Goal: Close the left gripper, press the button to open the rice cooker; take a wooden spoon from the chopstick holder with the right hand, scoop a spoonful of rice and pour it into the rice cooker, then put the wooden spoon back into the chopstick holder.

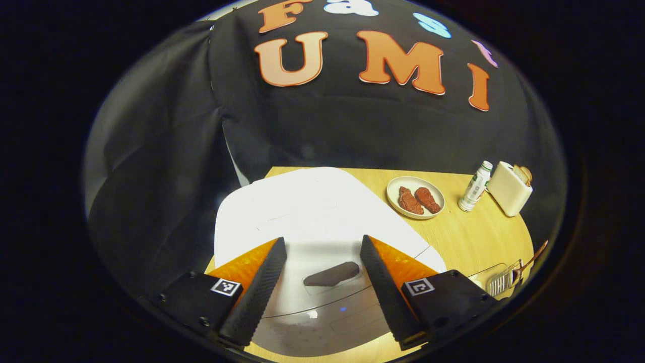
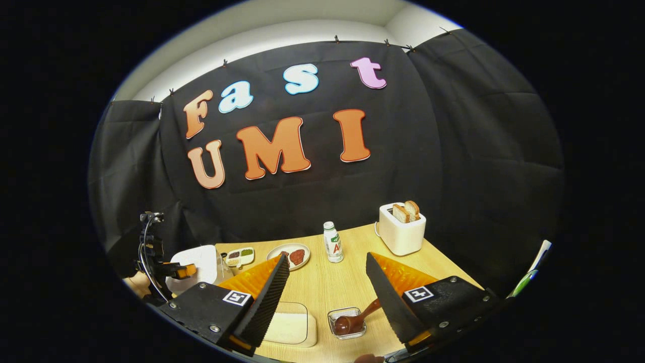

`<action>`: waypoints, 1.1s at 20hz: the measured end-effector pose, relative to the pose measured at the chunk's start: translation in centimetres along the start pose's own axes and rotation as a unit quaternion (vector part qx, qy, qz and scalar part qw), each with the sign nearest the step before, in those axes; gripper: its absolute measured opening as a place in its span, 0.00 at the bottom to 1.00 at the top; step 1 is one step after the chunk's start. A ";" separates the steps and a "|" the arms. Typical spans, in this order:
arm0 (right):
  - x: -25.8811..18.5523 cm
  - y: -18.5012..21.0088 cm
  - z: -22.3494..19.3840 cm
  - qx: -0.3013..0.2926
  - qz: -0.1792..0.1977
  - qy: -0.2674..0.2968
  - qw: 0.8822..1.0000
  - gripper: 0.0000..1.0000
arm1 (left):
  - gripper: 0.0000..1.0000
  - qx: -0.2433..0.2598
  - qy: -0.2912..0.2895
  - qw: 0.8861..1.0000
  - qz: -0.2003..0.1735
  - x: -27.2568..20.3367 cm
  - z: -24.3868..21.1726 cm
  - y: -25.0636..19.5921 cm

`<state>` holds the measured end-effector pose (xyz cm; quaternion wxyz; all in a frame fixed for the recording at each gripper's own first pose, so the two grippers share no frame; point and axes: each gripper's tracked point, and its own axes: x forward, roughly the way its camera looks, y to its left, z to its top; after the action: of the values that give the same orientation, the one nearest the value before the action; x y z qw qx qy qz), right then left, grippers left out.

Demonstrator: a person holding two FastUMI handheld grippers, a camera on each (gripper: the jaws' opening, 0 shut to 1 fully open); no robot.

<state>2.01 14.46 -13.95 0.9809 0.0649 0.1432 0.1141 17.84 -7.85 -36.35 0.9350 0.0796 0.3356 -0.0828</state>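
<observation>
My left gripper (image 1: 322, 282) hangs spread over the rice cooker (image 1: 312, 212), its dark button (image 1: 331, 274) between my fingers, lid down. My right gripper (image 2: 327, 297) is spread too, above the wooden spoon (image 2: 352, 318) in the chopstick holder (image 2: 346, 322); just beside it lies what may be the rice tray (image 2: 289, 328).

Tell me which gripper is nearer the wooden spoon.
Right. The right gripper hangs open just above the wooden spoon in its holder; the left gripper is across the table, over the rice cooker.
</observation>
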 end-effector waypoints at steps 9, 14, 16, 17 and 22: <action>-1.5 0.0 3.0 -0.039 -0.021 -0.033 0.998 0.95 | 0.99 -0.002 -0.063 0.998 0.016 -7.9 6.1 2.0; -2.1 0.8 4.9 -0.049 -0.014 -0.051 0.997 0.95 | 0.99 0.000 -0.139 0.990 0.011 -16.9 13.8 2.9; -2.4 0.5 5.9 -0.055 -0.017 -0.061 0.996 0.95 | 1.00 -0.006 -0.164 0.986 0.007 -20.1 15.8 3.6; -2.5 0.5 6.3 -0.058 -0.019 -0.068 0.996 0.95 | 1.00 -0.009 -0.174 0.985 0.009 -21.6 16.6 4.0; -3.0 -0.5 8.2 -0.063 -0.029 -0.091 0.993 0.95 | 0.99 -0.037 -0.237 0.970 0.026 -27.0 20.2 7.2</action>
<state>1.75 12.45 -5.41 0.9950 0.0085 0.0478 0.0877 11.25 -2.21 -3.00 0.9920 0.0318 0.1047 -0.0628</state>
